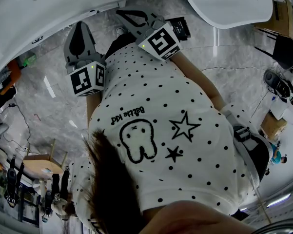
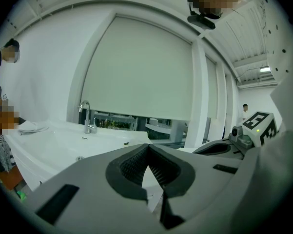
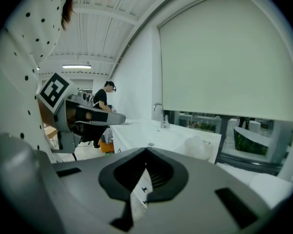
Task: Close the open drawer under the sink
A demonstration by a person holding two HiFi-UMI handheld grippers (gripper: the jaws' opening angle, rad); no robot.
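The white sink counter (image 2: 53, 145) with a chrome faucet (image 2: 87, 118) lies ahead of me to the left; the right gripper view shows the same counter (image 3: 151, 135) and faucet (image 3: 161, 113). Through the right jaws' gap I see a white cabinet front (image 3: 139, 191) with small dark handles; no frame shows an open drawer. My left gripper (image 2: 147, 147) is shut and empty, held in the air well short of the counter. My right gripper (image 3: 146, 151) is also shut with nothing in it. In the head view both grippers (image 1: 80, 26) (image 1: 121, 12) sit side by side before my dotted shirt.
A person (image 3: 100, 101) stands at the counter's far end. A second white basin (image 1: 229, 4) sits to the right over the grey marble floor (image 1: 44, 96). Wooden stools (image 1: 41, 162) and clutter line the left; boxes (image 1: 275, 13) and cables lie at the right.
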